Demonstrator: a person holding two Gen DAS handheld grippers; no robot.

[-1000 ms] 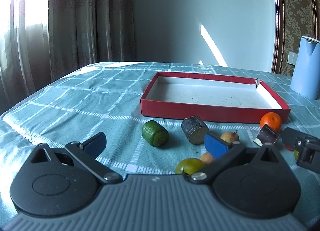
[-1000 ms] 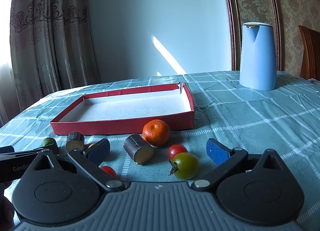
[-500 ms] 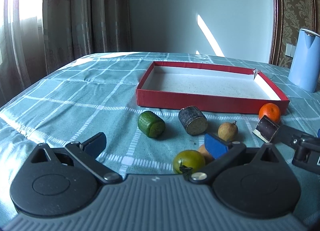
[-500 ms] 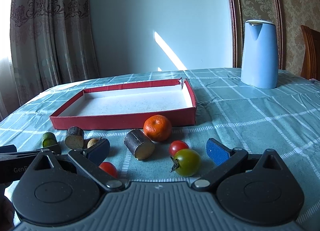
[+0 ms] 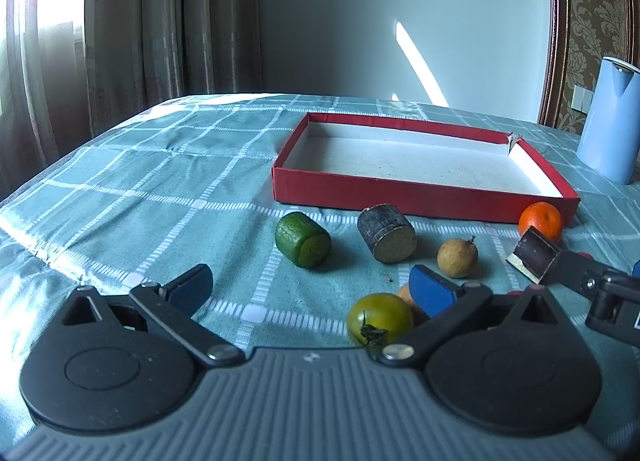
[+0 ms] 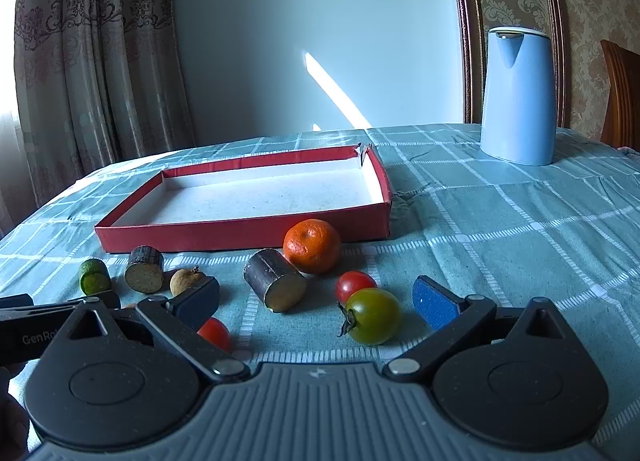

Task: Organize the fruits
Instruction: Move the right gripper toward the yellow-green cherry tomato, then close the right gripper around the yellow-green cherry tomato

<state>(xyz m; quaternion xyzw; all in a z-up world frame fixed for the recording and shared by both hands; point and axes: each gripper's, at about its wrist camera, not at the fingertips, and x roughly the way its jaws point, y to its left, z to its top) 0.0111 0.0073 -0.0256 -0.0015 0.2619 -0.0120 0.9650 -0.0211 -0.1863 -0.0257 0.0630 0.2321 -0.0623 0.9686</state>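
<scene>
An empty red tray point(image 5: 416, 195) point(image 6: 248, 231) lies on the checked cloth. In front of it are a green cucumber piece point(image 5: 303, 240) point(image 6: 94, 276), a dark sugarcane piece point(image 5: 386, 233) point(image 6: 145, 274), a longan point(image 5: 457, 258) point(image 6: 183, 281), a mandarin point(image 5: 541, 220) point(image 6: 312, 246), a second cane piece point(image 6: 275, 280), red cherry tomatoes point(image 6: 355, 285) and a green tomato point(image 5: 379, 318) point(image 6: 372, 315). My left gripper point(image 5: 310, 285) is open near the green tomato. My right gripper point(image 6: 316, 297) is open, with tomatoes between its fingers.
A blue kettle point(image 5: 612, 141) point(image 6: 518, 95) stands at the back right of the table. Curtains hang at the left, and a wooden chair point(image 6: 620, 93) shows at the far right. The right gripper's finger point(image 5: 576, 273) crosses the left wrist view's right edge.
Both grippers have risen and tipped down a little, so the tray and fruits sit lower and closer in view. Nothing was picked up; the fruits have not moved.
</scene>
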